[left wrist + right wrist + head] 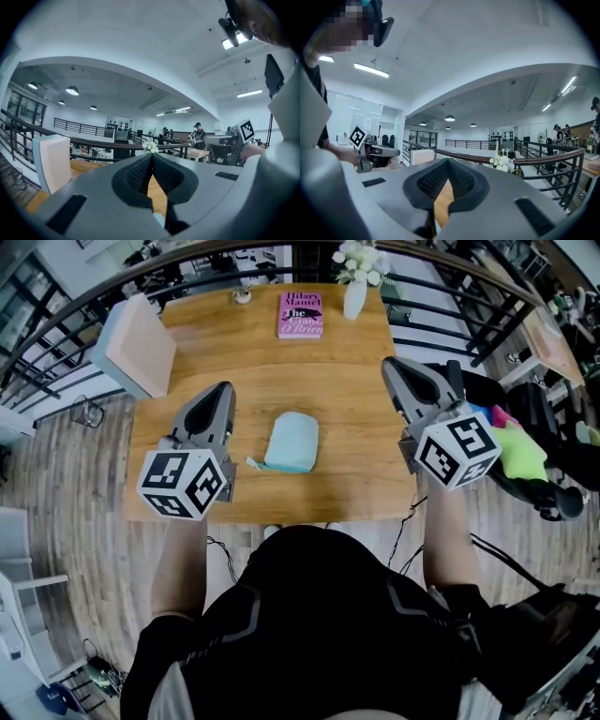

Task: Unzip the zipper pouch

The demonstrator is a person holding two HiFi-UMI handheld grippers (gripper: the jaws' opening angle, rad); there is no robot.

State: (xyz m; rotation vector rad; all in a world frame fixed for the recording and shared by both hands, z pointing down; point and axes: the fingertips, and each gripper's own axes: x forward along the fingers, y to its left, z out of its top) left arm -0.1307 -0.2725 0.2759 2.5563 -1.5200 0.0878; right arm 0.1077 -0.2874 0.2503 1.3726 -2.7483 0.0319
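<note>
Head view: over the person's head, steeply down on wooden table (281,362), left gripper (226,387) and right gripper (388,364) close below. Both gripper views: right behind own jaws, facing level across the room. All three share white flowers (360,261).

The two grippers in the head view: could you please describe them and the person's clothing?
The left gripper and right gripper are grey tapering shells with black textured pads, each bearing a white cube of black square markers. The person wears a black short-sleeved top.
</note>
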